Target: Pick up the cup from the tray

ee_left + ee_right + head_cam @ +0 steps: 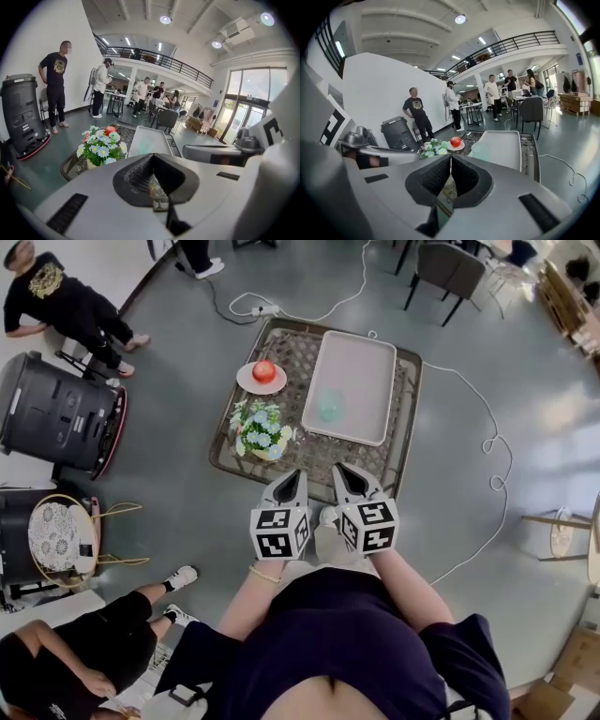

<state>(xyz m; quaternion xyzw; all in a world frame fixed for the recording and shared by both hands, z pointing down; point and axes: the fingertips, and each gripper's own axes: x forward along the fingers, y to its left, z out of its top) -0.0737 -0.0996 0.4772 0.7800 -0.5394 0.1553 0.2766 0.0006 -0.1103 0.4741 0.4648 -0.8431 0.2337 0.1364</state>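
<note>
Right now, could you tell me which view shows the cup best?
The head view: the whole cup stands unobstructed in the tray. The right gripper view shows it side-on; the left, a faint green patch.

Grey polished floor (187, 399), white wall (375, 89), railed mezzanine (154, 58), tall windows (253, 103), round ceiling lights (165, 19)

I hold two grippers, one left gripper (297, 472) and one right gripper (338, 468). On the single woven table (405, 411) I count one white tray (354, 352) with one pale green cup (330, 407) in it, one plate (246, 382) bearing one red apple (264, 370), and one pot of flowers (260, 427). Round me the head view gives two bystanders, one person in black (56, 301) at upper left and one person (94, 652) at lower left, plus one pair of legs (199, 257) at the top edge.
</note>
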